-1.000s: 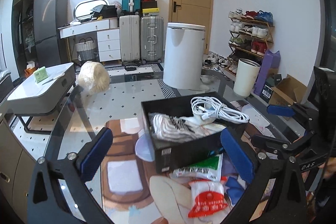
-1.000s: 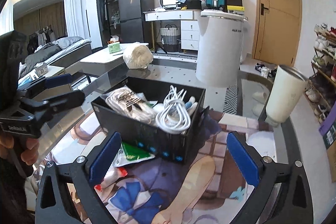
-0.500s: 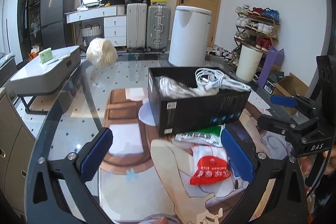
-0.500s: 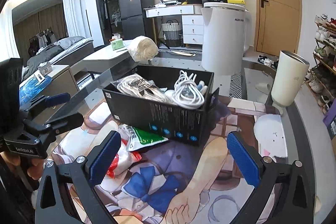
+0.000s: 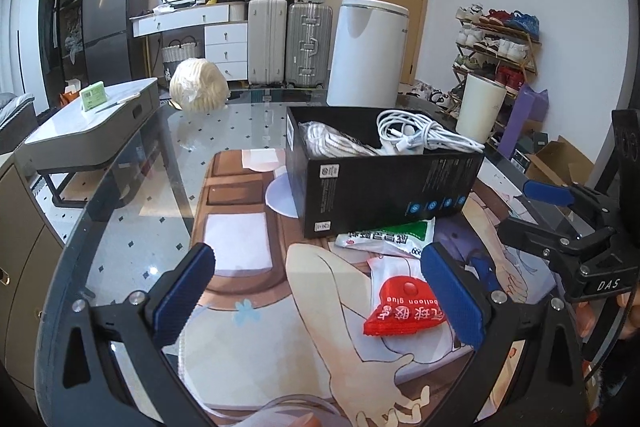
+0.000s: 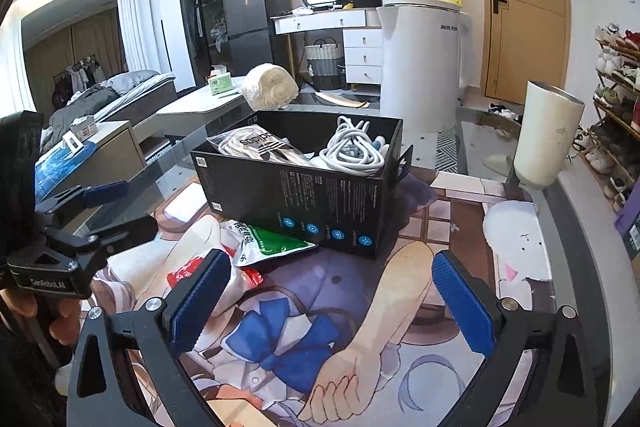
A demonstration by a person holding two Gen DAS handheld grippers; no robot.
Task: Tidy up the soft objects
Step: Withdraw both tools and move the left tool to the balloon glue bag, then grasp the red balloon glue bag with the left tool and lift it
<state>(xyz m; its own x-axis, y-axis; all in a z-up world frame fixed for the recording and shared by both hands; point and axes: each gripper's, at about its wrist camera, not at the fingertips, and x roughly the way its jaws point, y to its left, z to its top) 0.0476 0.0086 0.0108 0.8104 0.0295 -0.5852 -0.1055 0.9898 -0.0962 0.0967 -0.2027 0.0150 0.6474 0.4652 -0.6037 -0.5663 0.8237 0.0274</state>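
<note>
A black box (image 5: 384,183) (image 6: 304,187) on the printed mat holds a bagged white item (image 5: 336,143) (image 6: 256,147) and a coiled white cable (image 5: 420,135) (image 6: 352,151). A green and white packet (image 5: 396,239) (image 6: 272,241) lies against the box's near side. A red and white packet (image 5: 404,311) (image 6: 188,271) lies nearer me. My left gripper (image 5: 320,299) is open and empty, low over the mat, the red packet by its right finger. My right gripper (image 6: 332,301) is open and empty, right of both packets.
A cream yarn-like bundle (image 5: 198,85) (image 6: 270,87) sits at the glass table's far edge (image 5: 132,147). A white cup (image 6: 546,135) stands at the far right of the table. Beyond are a white bin (image 5: 366,51), suitcases and a shoe rack.
Both grippers have dropped lower and pulled back from the box, so the two packets in front of it show fully. Both stay open.
</note>
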